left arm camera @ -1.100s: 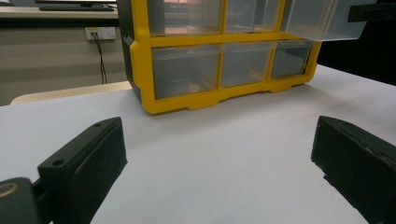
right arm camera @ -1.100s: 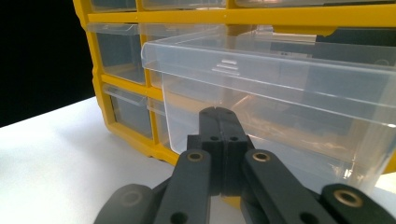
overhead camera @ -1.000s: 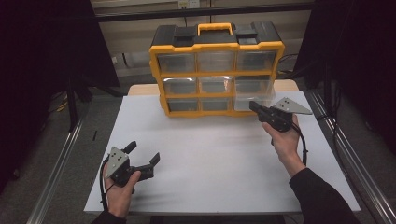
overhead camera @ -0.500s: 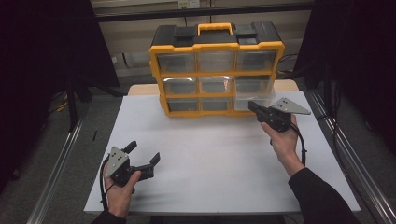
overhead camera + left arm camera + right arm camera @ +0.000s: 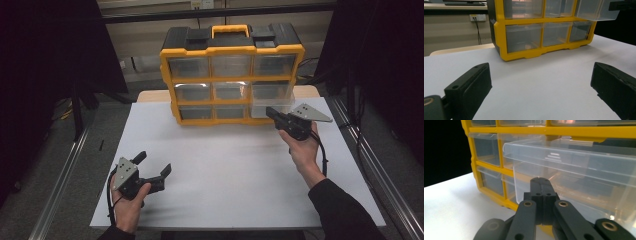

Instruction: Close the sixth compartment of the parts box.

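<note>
Table: one table (image 5: pixel 240 170) with a white top, carrying everything below.
Organizer: one yellow and black drawer organizer (image 5: pixel 231 75) stands upright at the table's far edge; it has nine clear drawers in three rows of three and a yellow handle on top.
Pulled drawer: one clear drawer (image 5: pixel 584 170), the organizer's middle-row right one, sticks out toward the person; the other eight sit flush.
Right tool: the right tool (image 5: pixel 272 113), raised just in front of the organizer's right end, has its jaws pressed together at the pulled drawer's front; whether they pinch its lip I cannot tell.
Left tool: the left tool (image 5: pixel 152 167) is held low over the table, well in front of the organizer's left end, its jaws spread wide with nothing between them.
Way between: bare table between the left tool and the organizer.
</note>
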The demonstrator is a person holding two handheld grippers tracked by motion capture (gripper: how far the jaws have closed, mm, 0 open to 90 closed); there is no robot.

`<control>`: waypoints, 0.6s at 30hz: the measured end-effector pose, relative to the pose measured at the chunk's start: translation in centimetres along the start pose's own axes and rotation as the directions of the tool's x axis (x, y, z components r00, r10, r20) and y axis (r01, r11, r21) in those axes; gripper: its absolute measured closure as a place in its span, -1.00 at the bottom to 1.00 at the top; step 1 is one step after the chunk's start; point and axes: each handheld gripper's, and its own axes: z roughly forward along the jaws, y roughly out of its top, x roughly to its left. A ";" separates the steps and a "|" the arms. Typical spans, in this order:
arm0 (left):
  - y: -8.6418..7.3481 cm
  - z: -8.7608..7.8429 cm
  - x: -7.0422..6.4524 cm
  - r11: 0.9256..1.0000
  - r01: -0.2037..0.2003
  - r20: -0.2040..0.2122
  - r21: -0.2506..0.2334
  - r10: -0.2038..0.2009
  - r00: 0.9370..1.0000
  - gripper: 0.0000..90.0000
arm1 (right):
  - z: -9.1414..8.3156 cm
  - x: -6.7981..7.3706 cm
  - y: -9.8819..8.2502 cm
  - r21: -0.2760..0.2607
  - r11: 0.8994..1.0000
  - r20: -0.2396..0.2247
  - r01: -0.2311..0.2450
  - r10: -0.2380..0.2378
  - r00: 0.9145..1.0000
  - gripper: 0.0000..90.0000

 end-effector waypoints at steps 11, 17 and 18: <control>0.0 0.0 0.1 1.000 0.009 0.002 0.002 -0.009 1.000 -0.93 | 0.0 -0.2 0.0 0.001 1.000 0.001 -0.009 0.009 1.000 1.00; 0.0 0.0 0.2 1.000 0.013 -0.001 -0.002 -0.013 1.000 -0.93 | 0.1 -0.2 0.3 -0.006 1.000 0.002 -0.007 0.007 1.000 1.00; 0.0 0.0 0.2 1.000 0.013 -0.001 -0.002 -0.013 1.000 -0.93 | 0.1 -0.2 0.3 -0.006 1.000 0.002 -0.009 0.009 1.000 1.00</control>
